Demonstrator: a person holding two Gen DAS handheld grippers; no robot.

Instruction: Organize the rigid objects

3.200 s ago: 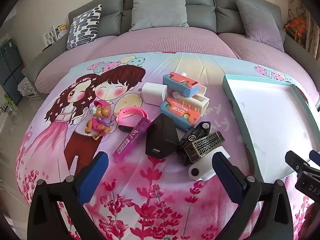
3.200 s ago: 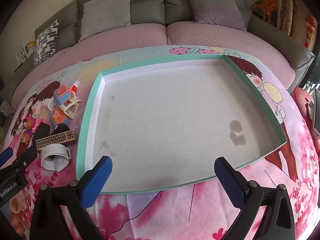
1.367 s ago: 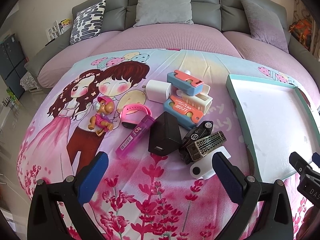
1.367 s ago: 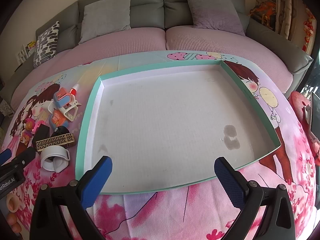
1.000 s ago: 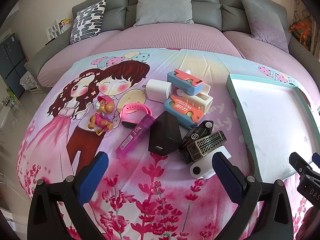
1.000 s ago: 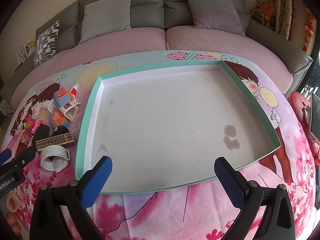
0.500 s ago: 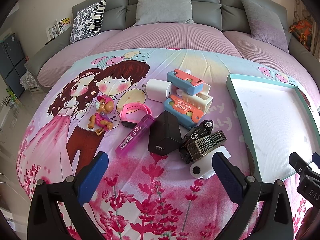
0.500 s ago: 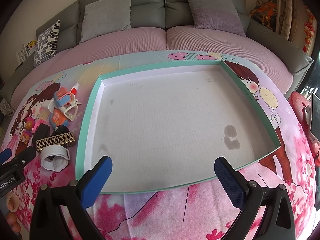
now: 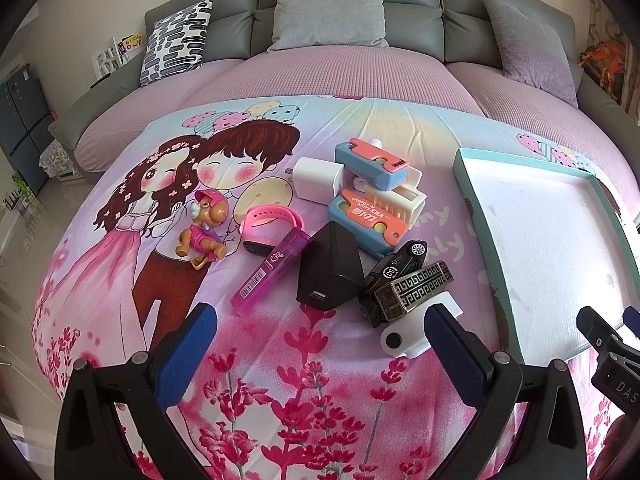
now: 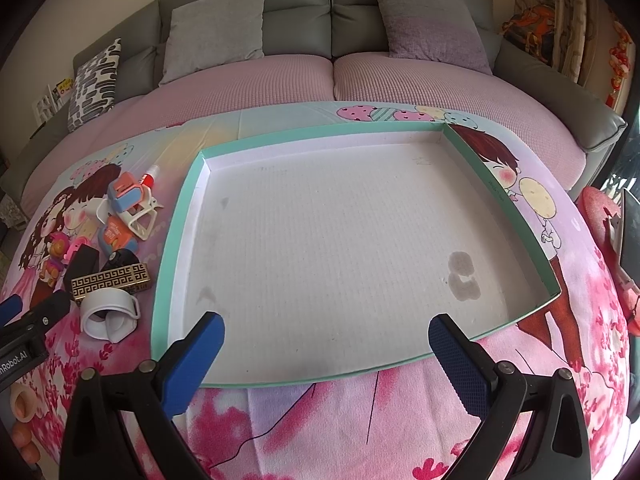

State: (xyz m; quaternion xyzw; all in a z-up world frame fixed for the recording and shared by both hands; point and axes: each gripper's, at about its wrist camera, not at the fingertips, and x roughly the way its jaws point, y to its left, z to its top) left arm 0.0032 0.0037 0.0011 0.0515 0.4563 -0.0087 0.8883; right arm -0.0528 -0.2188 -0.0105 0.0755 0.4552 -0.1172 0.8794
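A heap of small rigid objects lies on the cartoon-print cloth: a black charger, a patterned metal box on a black toy car, a white holder, a purple lighter, a pink watch, a toy pup, a white plug and blue-and-orange carrot knives. My left gripper hangs open just in front of the heap. A shallow teal-rimmed tray lies empty to the right, with my open right gripper at its near edge.
A grey sofa with pink seat covers and several cushions runs behind the cloth. A patterned cushion sits at the back left. A small white tube with a red band lies past the heap. Floor and shelving show at the far left.
Since 3.2 s ago the left gripper has drawn back slightly, so the heap looks a bit farther. Over the last second nothing has visibly moved.
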